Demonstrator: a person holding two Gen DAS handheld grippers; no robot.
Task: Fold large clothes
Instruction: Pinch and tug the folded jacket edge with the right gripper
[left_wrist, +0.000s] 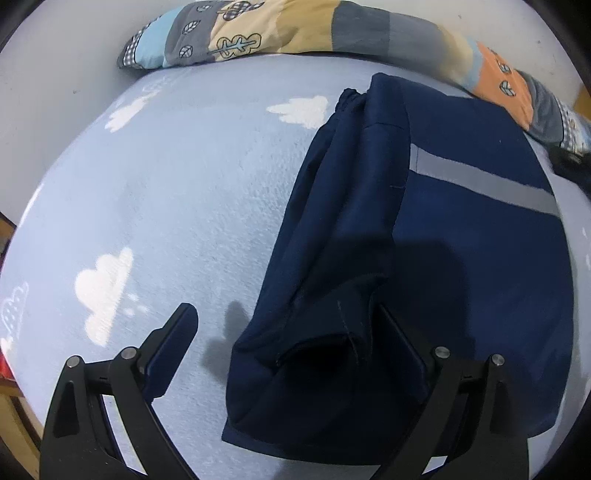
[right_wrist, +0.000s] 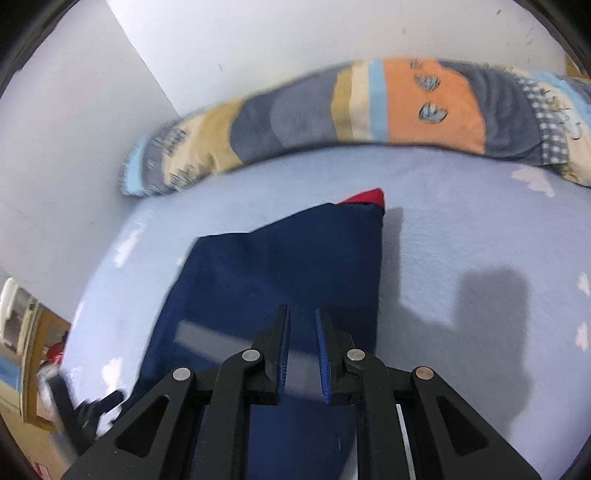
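Observation:
A navy garment (left_wrist: 424, 258) with a grey stripe (left_wrist: 480, 181) lies partly folded on a light blue bed sheet (left_wrist: 184, 192). My left gripper (left_wrist: 284, 325) is open wide, its jaws spread around the garment's near folded edge, one finger (left_wrist: 173, 343) over the sheet. In the right wrist view the same garment (right_wrist: 280, 266) lies flat with a red corner (right_wrist: 369, 195) at its far end. My right gripper (right_wrist: 301, 321) hovers above it, jaws narrowly apart and holding nothing.
A long patchwork pillow (left_wrist: 295, 29) lies along the wall at the bed's far edge, also in the right wrist view (right_wrist: 369, 110). White cloud prints (left_wrist: 103, 291) dot the sheet. A wooden bed edge and clutter (right_wrist: 37, 350) sit at the left.

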